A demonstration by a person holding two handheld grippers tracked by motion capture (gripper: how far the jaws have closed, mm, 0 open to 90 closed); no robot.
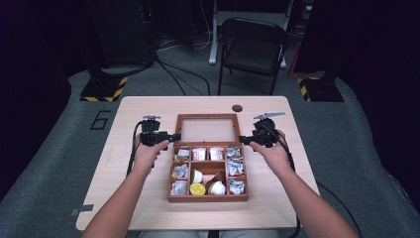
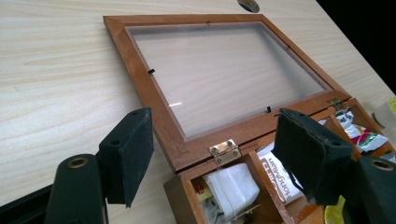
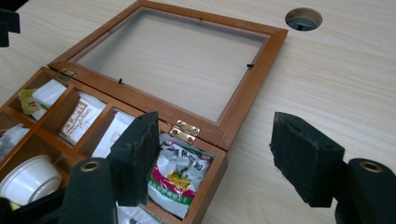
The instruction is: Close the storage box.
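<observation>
The box (image 1: pixel 208 196) sits mid-table (image 1: pixel 148 208), its lid (image 1: pixel 207 128) flipped flat on the far side, hinges (image 2: pixel 224 151) between. Box and lid together run long from the person toward the far edge. The left gripper (image 1: pixel 174 137) and right gripper (image 1: pixel 242 139) flank the hinge line at either side, jaws wide apart and holding nothing. Packets (image 3: pixel 177 175) and cups (image 1: pixel 197 189) fill the compartments.

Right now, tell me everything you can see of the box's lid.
The lid is a reddish-brown wooden frame around a clear pane; the table's woodgrain shows through. It lies fully open, flat on the table behind the compartment box, joined by two brass hinges. Small dark clips hold the pane. Nothing grips it.
</observation>
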